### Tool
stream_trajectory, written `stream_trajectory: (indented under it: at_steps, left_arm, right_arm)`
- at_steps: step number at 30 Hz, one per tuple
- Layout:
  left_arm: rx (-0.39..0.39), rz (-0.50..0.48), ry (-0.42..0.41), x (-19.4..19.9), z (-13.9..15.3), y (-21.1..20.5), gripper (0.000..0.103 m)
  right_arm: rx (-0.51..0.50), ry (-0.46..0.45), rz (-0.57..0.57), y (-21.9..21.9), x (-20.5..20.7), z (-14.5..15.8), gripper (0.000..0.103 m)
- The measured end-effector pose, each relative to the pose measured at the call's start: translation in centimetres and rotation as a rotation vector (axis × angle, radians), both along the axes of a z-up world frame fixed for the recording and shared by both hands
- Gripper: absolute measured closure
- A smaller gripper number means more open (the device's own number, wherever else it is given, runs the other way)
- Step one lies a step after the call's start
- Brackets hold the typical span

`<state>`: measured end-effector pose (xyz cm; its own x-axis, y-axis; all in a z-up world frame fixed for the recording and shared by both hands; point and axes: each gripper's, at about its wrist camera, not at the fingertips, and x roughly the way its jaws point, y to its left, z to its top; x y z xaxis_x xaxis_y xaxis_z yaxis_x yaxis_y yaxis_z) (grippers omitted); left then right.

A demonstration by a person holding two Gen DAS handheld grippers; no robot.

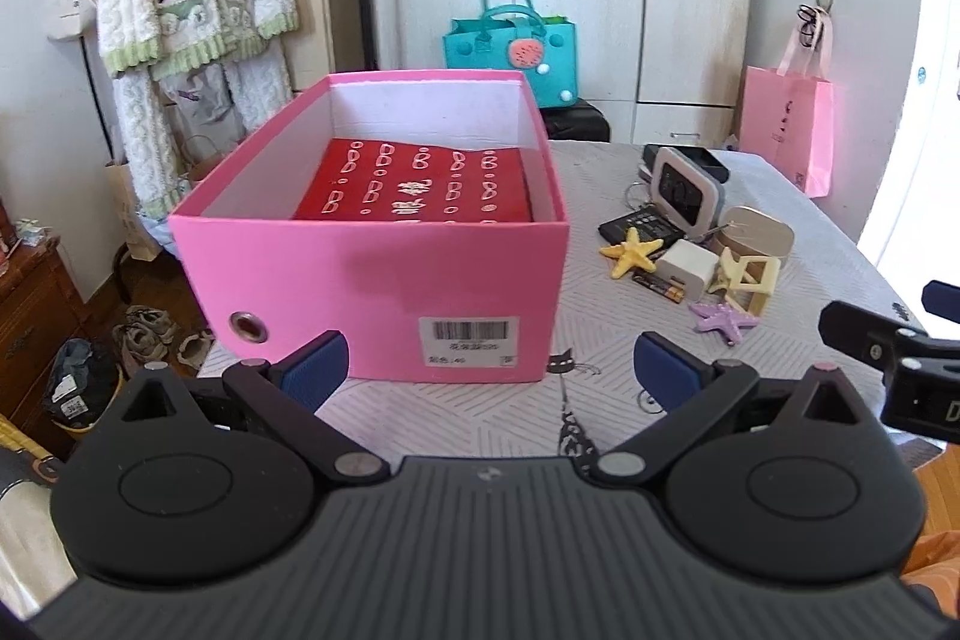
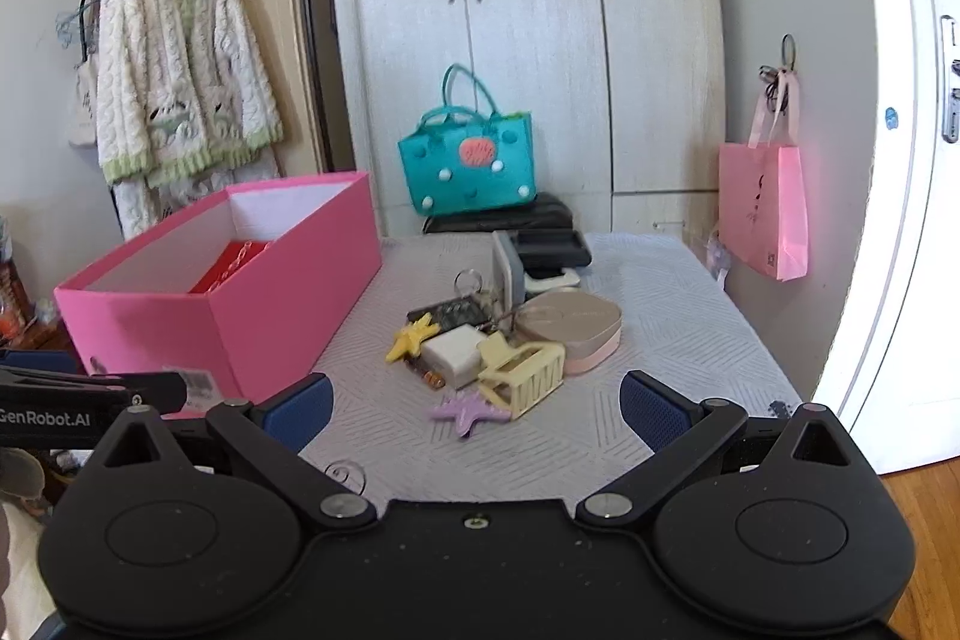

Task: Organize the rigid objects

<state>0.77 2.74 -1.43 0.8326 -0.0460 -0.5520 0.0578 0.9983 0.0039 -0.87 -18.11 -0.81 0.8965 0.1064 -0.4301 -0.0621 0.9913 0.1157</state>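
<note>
An open pink box point(image 1: 372, 280) stands on the table's left, holding a red patterned box point(image 1: 420, 187); it shows at left in the right wrist view point(image 2: 228, 304). To its right lies a pile: yellow starfish point(image 1: 636, 249), white charger point(image 1: 690, 268), cream hair claw point(image 1: 744, 274), purple starfish point(image 1: 720, 321), beige case point(image 1: 759, 229) and a grey clock point(image 1: 684, 190). My left gripper point(image 1: 489, 370) is open and empty just before the box. My right gripper point(image 2: 477, 409) is open and empty, just short of the purple starfish point(image 2: 471, 412) and hair claw point(image 2: 522, 376).
The table has a grey patterned cloth point(image 2: 660, 340). A teal bag point(image 2: 468, 160) sits on black cases behind it. A pink paper bag point(image 2: 765, 208) hangs at right. A wardrobe stands behind, with clothes on a rack at left. Batteries point(image 1: 660, 287) lie by the charger.
</note>
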Motion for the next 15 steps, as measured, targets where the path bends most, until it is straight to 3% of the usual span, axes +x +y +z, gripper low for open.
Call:
stream_trajectory:
  at_steps: [5,8,15]
  left_arm:
    - [0.021,-0.021,-0.015,0.5,1.2,-0.7,0.001]
    - [0.025,-0.038,-0.010,1.3,2.5,-0.3,0.001]
    - [0.162,-0.062,-0.035,4.8,6.1,1.3,0.003]
  right_arm:
    - [0.057,-0.113,0.085,-1.6,0.1,0.0,0.000]
    - [0.070,-0.088,0.123,-2.5,1.7,0.0,0.000]
    - [0.075,-0.068,0.204,-5.4,5.7,-0.5,0.000]
